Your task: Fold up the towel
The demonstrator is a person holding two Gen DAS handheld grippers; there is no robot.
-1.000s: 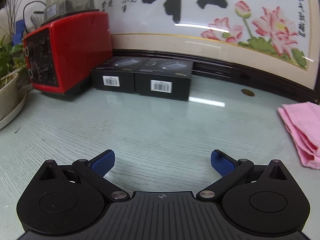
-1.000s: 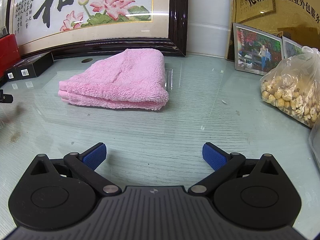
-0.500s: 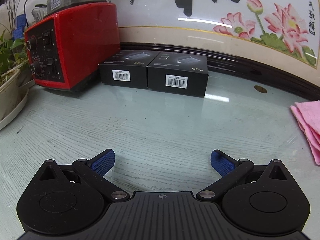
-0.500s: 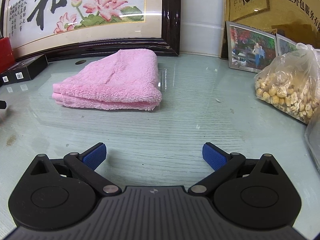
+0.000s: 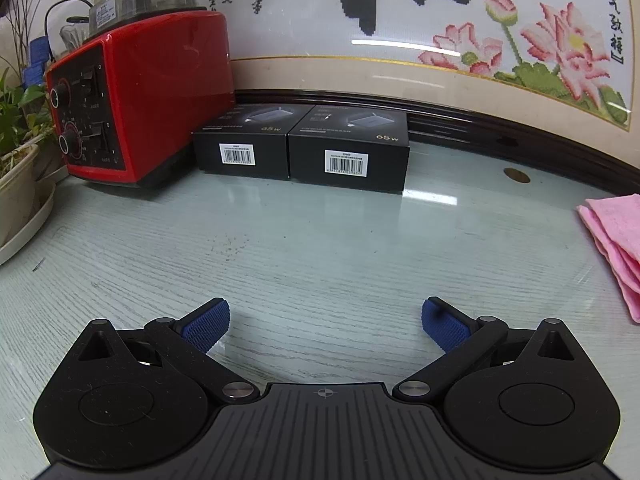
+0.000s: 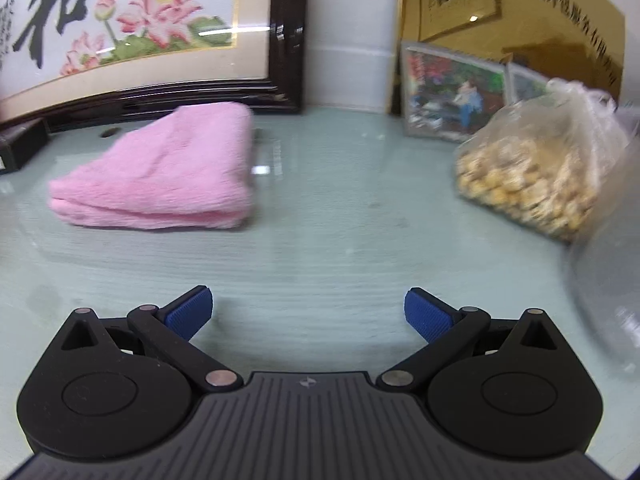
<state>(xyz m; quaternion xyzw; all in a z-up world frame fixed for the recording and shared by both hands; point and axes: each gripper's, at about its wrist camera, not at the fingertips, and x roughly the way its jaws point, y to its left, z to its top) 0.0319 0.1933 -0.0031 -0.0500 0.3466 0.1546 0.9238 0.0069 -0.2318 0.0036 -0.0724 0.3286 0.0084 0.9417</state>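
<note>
A pink towel (image 6: 160, 176) lies folded in a thick stack on the glass-topped table, left of centre in the right wrist view. Its corner also shows at the right edge of the left wrist view (image 5: 616, 236). My right gripper (image 6: 308, 314) is open and empty, low over the table, well short of the towel and to its right. My left gripper (image 5: 324, 324) is open and empty over bare table, far left of the towel.
A red appliance (image 5: 140, 104) and two black boxes (image 5: 300, 144) stand at the back left, a plant pot (image 5: 16, 184) at the far left. A bag of nuts (image 6: 536, 176), photo frames (image 6: 452, 100) and a large framed embroidery (image 6: 132, 32) stand at the back.
Both grippers have swung to the right and moved slightly forward, staying open. The towel has slid left in the right view and farther toward the right edge in the left view.
</note>
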